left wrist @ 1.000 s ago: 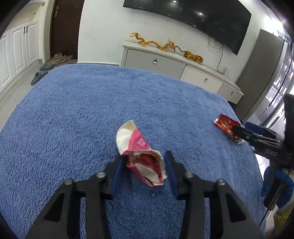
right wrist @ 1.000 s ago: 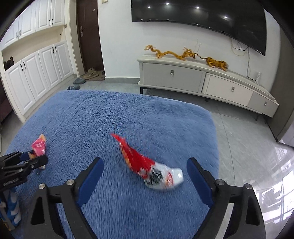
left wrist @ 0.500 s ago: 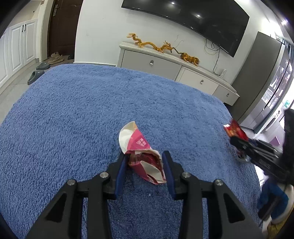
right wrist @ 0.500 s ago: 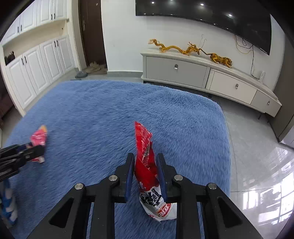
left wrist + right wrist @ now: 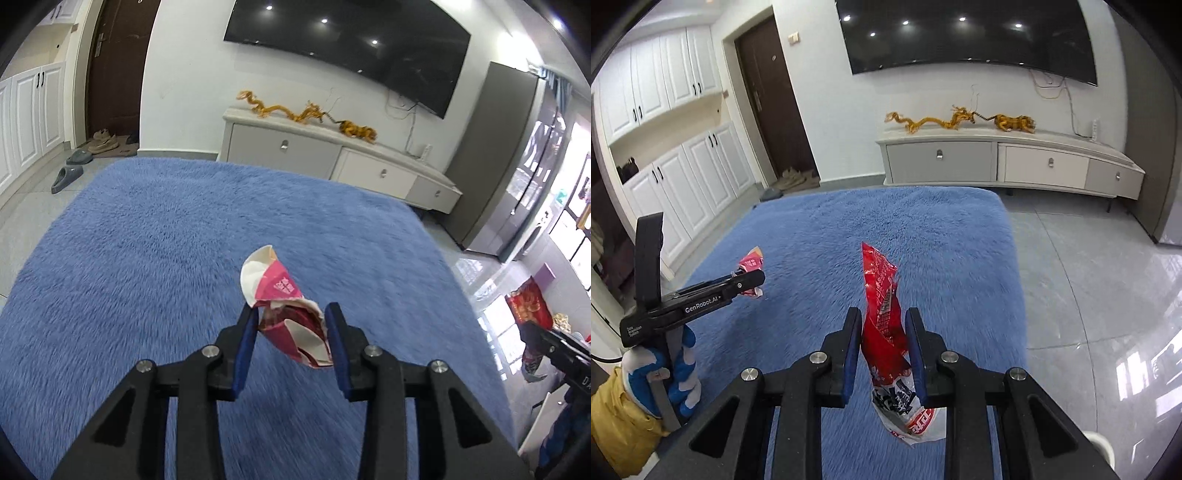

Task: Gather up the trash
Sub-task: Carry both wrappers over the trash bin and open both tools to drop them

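My left gripper (image 5: 291, 317) is shut on a crumpled pink and white carton (image 5: 284, 310), held above the blue rug (image 5: 155, 266). My right gripper (image 5: 882, 325) is shut on a red and white snack wrapper (image 5: 884, 332), which stands upright between the pads and hangs below them. In the right wrist view the left gripper (image 5: 753, 280) shows at the left with the pink carton (image 5: 750, 265) at its tip, a gloved hand (image 5: 679, 373) holding it. In the left wrist view the red wrapper (image 5: 526, 306) shows at the far right edge.
A grey and white TV cabinet (image 5: 1004, 162) with gold dragon figures (image 5: 960, 120) stands beyond the rug, under a wall television (image 5: 967, 33). White cupboards (image 5: 679, 173) and a dark door (image 5: 772, 107) are at the left. Glossy tile floor (image 5: 1089, 280) lies right of the rug. Slippers (image 5: 68, 173) lie near the door.
The right gripper closed on the red wrapper and lifted it off the rug. The left gripper tightened on the pink carton and raised it; both views pulled back and up.
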{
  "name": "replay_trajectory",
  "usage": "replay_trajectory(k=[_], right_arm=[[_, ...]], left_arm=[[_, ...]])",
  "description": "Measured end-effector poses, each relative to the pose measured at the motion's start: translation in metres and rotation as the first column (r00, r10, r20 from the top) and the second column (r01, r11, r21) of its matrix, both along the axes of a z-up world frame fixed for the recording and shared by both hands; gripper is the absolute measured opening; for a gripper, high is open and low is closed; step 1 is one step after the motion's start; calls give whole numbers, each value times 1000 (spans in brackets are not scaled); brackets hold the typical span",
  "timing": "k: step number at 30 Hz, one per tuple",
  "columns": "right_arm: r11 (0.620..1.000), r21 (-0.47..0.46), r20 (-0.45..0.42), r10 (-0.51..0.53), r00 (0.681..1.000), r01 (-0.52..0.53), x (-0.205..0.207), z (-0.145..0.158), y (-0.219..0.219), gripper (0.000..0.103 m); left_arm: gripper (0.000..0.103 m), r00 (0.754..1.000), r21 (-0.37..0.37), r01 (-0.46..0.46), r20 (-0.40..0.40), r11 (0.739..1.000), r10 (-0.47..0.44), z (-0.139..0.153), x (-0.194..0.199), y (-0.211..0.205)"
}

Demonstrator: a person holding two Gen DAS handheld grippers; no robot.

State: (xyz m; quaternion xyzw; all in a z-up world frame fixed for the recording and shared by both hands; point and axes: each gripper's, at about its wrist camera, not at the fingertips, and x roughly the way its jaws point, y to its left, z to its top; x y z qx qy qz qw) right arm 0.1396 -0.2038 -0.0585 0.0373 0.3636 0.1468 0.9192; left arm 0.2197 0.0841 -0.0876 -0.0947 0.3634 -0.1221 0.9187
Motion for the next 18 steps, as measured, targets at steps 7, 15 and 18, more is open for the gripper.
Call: replay_trajectory(k=[7,15,18], right_arm=[[996,72,42,-47,998,43,-53,18,-11,23],[987,115,142,-129,982,113,-114,56,-32,23],[981,131,179,-167,970,145,-137,69,-41,23]], left_arm=[[35,997,-19,47,60,999,-46,33,-55,-15],[35,983,-58,137,132,989,-129,73,-110,-50],[35,972,-57,177,165,983,-165,88,-128,-67]])
